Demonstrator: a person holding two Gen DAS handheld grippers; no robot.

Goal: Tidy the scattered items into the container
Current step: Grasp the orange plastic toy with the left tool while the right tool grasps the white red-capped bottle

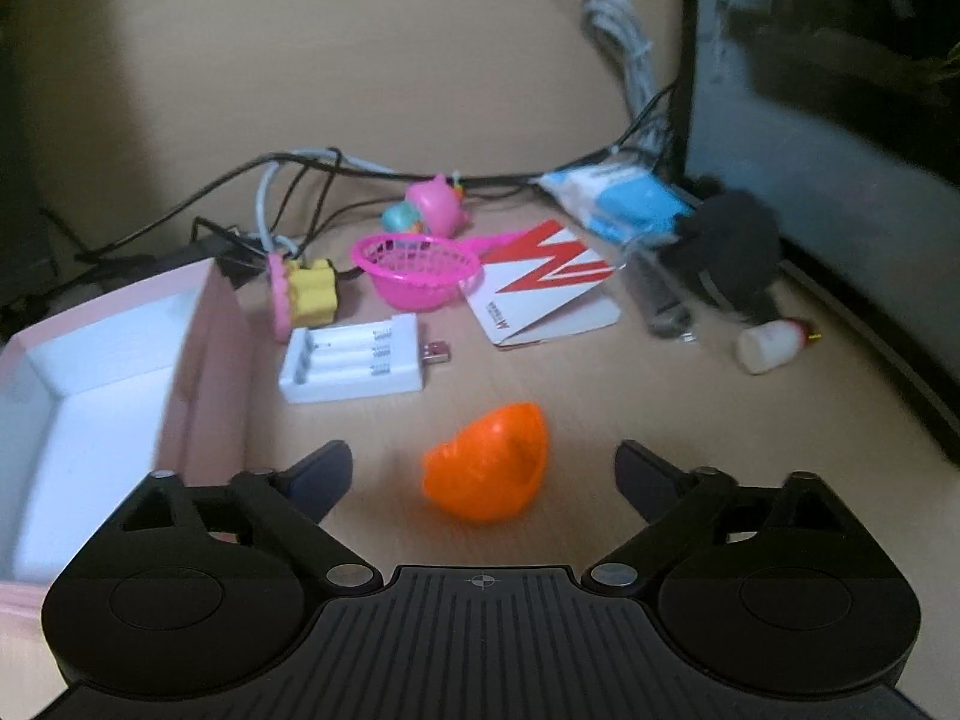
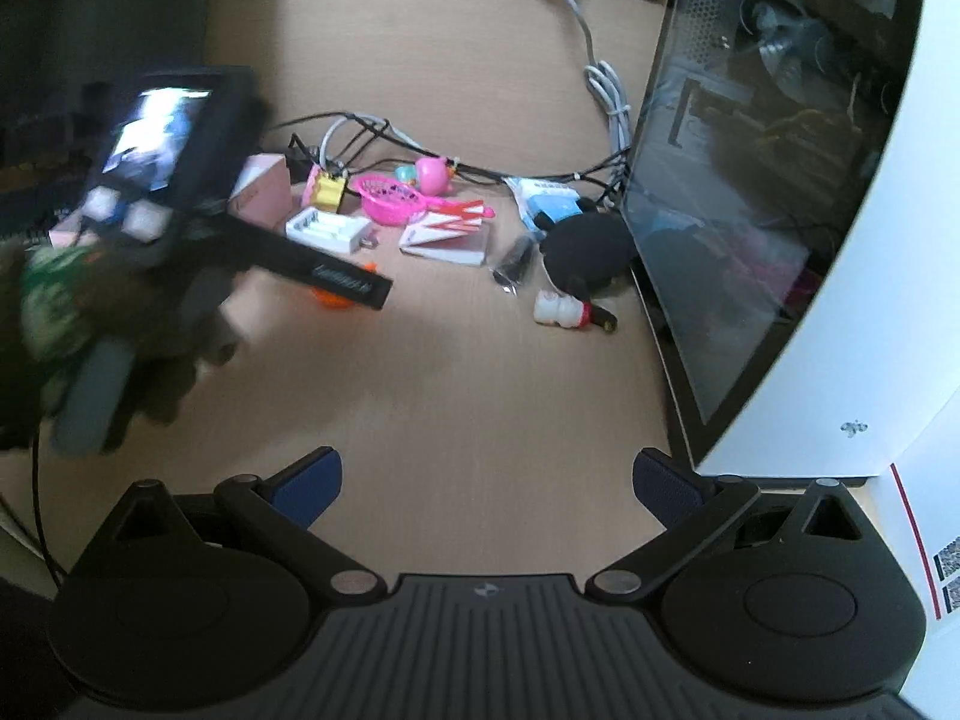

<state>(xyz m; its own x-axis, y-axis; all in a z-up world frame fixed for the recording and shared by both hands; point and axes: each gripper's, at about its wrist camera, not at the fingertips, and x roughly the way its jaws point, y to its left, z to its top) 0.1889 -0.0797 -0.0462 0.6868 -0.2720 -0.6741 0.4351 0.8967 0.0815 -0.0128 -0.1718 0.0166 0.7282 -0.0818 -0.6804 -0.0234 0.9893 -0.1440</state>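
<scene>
The pink cardboard box with a white inside point(image 1: 120, 360), the container for this tidy-up, stands open at the near left of the light wooden desk point(image 1: 420, 90), and nothing shows in the part of it that is visible. Scattered to its right and beyond it lie a white and red printed card point(image 1: 540, 294), a bright pink plastic basket with a handle point(image 1: 414, 276), a white battery charger with a USB plug point(image 1: 354, 363), a blue and white packet point(image 1: 624, 204), a yellow and pink toy block point(image 1: 306, 294) and a small white bottle with a red tip point(image 1: 774, 342). Nearest of all is the orange plastic half-shell point(image 1: 489, 468), lying on the desk with its hollow turned up and to the right. It sits between the spread fingers of the left gripper point(image 1: 483, 474), slightly toward the right finger, and touches neither pad. That gripper is therefore the one placed to take it, and the box lies just to its left, so I judge the carry will be short. The right gripper point(image 2: 486, 486) hangs with its jaws wide apart over bare desk, well back from the clutter and holding nothing. From its view the shell point(image 2: 336, 297) is mostly hidden behind the left tool's black body.
</scene>
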